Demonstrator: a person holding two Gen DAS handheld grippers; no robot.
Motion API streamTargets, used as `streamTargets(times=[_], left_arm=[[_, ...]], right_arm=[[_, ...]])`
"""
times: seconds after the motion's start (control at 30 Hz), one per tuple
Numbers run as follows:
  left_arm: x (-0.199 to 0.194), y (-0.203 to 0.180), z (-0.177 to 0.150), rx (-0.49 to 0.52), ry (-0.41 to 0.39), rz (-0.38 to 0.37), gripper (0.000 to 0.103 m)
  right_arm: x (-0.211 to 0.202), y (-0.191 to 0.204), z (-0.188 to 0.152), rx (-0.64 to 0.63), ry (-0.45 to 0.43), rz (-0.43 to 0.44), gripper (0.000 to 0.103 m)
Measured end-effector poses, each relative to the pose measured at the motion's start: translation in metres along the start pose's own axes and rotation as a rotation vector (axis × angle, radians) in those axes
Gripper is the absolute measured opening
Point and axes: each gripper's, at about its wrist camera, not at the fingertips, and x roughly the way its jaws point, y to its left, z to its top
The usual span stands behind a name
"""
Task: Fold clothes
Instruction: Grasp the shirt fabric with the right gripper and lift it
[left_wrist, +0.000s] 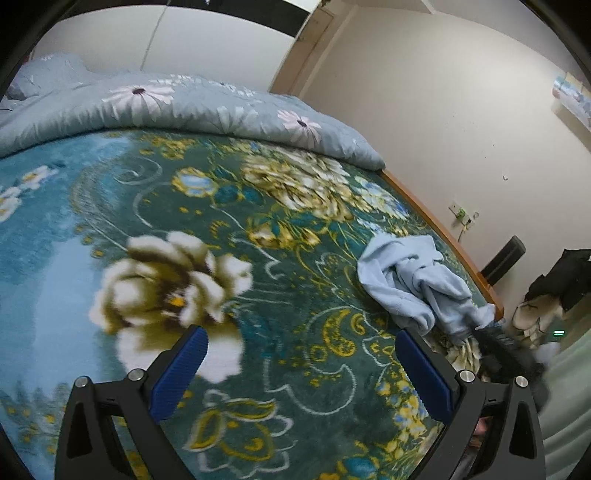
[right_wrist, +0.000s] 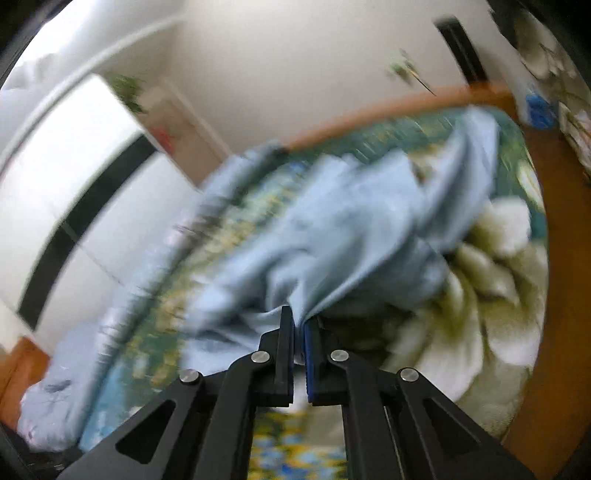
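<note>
Now the right gripper (right_wrist: 299, 325) pinches the blue cloth (right_wrist: 351, 221); the left gripper (left_wrist: 301, 345), wide open and empty, should grab it at two o'clock.

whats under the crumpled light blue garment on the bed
The crumpled light blue garment lies on the teal floral plush blanket. Whatever else sits beneath its folds is covered.

Home bedroom: bed (left_wrist: 439, 221) (floral blanket (left_wrist: 221, 258)); wardrobe (right_wrist: 74, 192).
</note>
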Motion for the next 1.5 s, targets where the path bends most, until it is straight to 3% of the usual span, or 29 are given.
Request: streamTargets(times=[0.2,0.4,0.63,0.8,0.9,1.0,1.07,1.23,1.33,1.5], left_arm=[[-0.040,0.034,0.010,-0.058,-0.061,0.024,0.103],[-0.081,0.074,0.020,-0.141,-0.136,0.037,0.103],[-0.139,0.139,0.025,-0.277,-0.257,0.066,0.103],[-0.186,0.191,0.021,-0.363,-0.378,0.129,0.103],[-0.210,0.225,0.016,-0.442,-0.431,0.130,0.103],[-0.226,0.250,0.009,-0.494,-0.453,0.141,0.103],[-0.229,0.267,0.005,-0.524,-0.441,0.148,0.103],[-0.215,0.290,0.001,-0.574,-0.373,0.144,0.103],[-0.202,0.293,0.000,-0.567,-0.325,0.150,0.103],[-0.183,0.289,-0.004,-0.539,-0.266,0.185,0.103]], right_arm=[[-0.061,0.065,-0.010,-0.121,-0.039,0.282,0.005],[-0.106,0.131,-0.047,-0.239,0.041,0.561,0.005],[-0.126,0.245,-0.077,-0.448,0.147,0.686,0.005],[-0.142,0.308,-0.085,-0.472,0.145,0.801,0.004],[-0.156,0.345,-0.093,-0.522,0.126,0.858,0.004],[-0.164,0.363,-0.103,-0.545,0.107,0.871,0.004],[-0.148,0.363,-0.110,-0.553,0.128,0.833,0.004],[-0.068,0.334,-0.147,-0.627,0.259,0.537,0.004],[-0.024,0.300,-0.157,-0.593,0.321,0.392,0.005],[0.002,0.267,-0.164,-0.607,0.397,0.251,0.005]])
